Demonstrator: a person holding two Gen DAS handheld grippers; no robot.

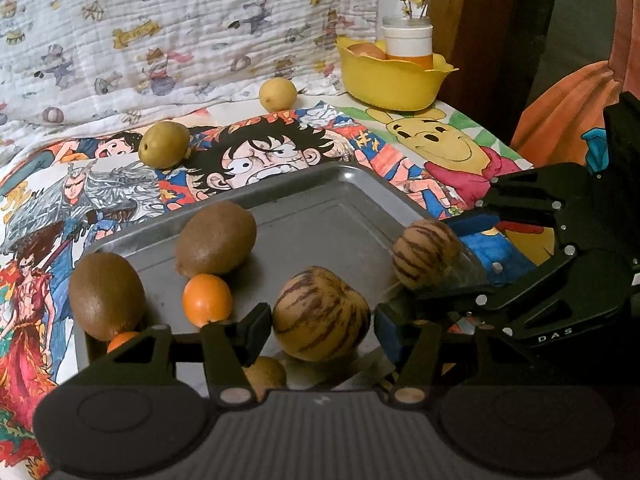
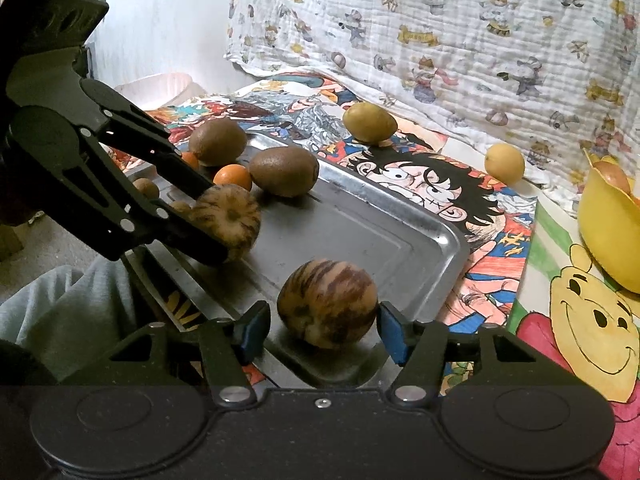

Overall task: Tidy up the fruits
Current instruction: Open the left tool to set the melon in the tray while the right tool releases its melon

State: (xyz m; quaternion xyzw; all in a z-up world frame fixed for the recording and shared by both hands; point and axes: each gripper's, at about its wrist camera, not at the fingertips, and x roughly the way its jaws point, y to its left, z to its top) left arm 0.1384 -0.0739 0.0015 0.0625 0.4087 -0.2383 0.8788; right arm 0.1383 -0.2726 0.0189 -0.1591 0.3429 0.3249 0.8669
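Two striped melon-like fruits are sitting on the metal tray (image 1: 320,200), both tan w/ brown-purple streaks running stem to base. The nearer striped fruit (image 1: 320,314) is lying between the fingers of the left gripper (image 1: 322,322); a slim gap is showing on each side, so the pads aren't pressing on it. The jaws are standing about half open, holding nothing.

The second striped fruit (image 2: 327,303) is resting near the tray's front edge, between the blue pads of the right gripper (image 2: 325,330). Gaps are showing both sides there too: jaws roughly half open, nothing gripped.

Other fruit on the tray: two fuzzy brown kiwis (image 1: 216,238), a small orange (image 1: 207,299) just beside them, plus another small orange bit and a small brown fruit partly hidden by the gripper. Off the tray, a green-yellow fruit (image 1: 164,144) and a lemon (image 1: 278,95) are lying on the cartoon-print cloth (image 1: 260,152). A yellow bowl (image 1: 394,80) is sitting at the back right w/ orange fruit and a white cup (image 1: 408,40) in it.

Writing: "DAS" is reading in pale letters on the right gripper's black body in the left wrist view. The patterned blanket has small printed marks, too small to read.
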